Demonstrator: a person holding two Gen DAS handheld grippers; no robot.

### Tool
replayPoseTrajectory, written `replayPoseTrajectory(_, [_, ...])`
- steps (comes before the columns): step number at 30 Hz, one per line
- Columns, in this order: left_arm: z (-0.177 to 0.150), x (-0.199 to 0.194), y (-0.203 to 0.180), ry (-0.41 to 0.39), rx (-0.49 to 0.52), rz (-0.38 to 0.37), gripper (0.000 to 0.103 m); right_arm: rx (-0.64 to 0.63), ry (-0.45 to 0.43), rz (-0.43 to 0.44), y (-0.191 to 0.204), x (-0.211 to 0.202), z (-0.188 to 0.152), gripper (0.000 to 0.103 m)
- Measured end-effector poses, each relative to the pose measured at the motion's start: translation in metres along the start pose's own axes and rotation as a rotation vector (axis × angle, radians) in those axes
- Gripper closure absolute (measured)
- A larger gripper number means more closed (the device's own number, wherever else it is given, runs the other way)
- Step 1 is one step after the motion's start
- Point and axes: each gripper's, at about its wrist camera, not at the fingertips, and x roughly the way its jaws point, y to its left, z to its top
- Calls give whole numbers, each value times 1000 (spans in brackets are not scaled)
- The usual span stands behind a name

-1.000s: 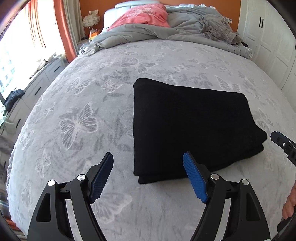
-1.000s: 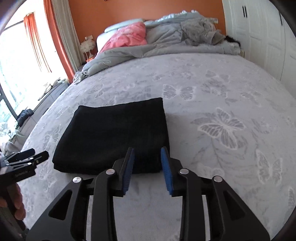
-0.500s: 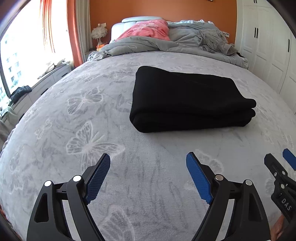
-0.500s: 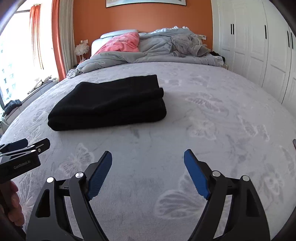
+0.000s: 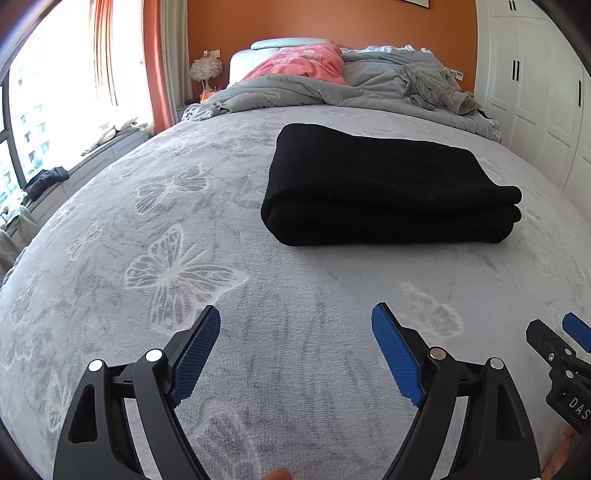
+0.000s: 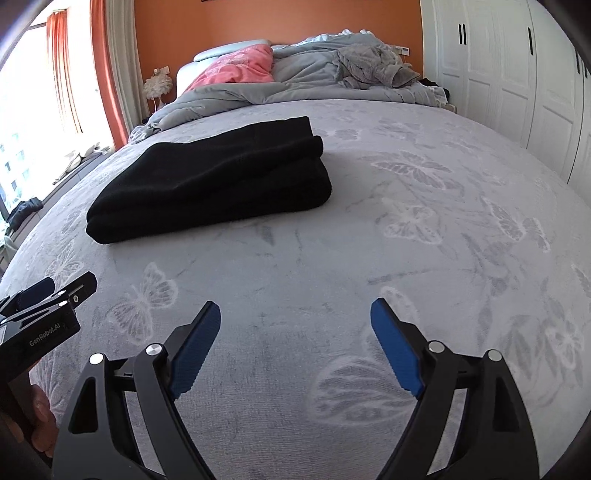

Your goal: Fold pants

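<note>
From the left wrist view, we see the left gripper (image 5: 295,325) at the bottom of the frame, its two blue-padded fingers (image 5: 195,354) spread wide with nothing between them, only the bedspread (image 5: 184,236) beneath. The bedspread is pale grey with a white butterfly pattern and fills most of the picture. The black pants (image 5: 384,188) lie folded into a thick rectangular stack, right of centre in the upper half, flat on the bedspread and well apart from the fingers. At the lower right edge, part of the right gripper (image 5: 554,347) shows, black with a blue tip. At the top, a pink pillow (image 5: 299,62) and a rumpled grey duvet (image 5: 369,85) sit against an orange wall (image 5: 332,22). A bright window (image 5: 55,99) with orange curtains fills the upper left, and white wardrobe doors (image 5: 532,85) stand at the upper right.

From the right wrist view, we see the right gripper (image 6: 295,321) at the bottom centre. Its jaws have just been opening and now stand wide, with nothing between them but bedspread (image 6: 406,221). The folded pants (image 6: 218,181) lie in the upper left part of the frame, well apart from the fingers. At the left edge, the left gripper (image 6: 48,299) enters the picture, with part of a hand (image 6: 40,410) below it. The pink pillow (image 6: 236,66) and grey duvet (image 6: 332,74) are at the top, and the wardrobe doors (image 6: 517,74) are at the upper right.
</note>
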Motion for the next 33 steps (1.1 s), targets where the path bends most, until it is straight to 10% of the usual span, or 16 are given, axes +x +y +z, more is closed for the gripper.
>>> replayPoseTrajectory(33, [0, -10, -5, -42, 21, -9, 22, -47, -18, -31, 9, -2, -3, 19])
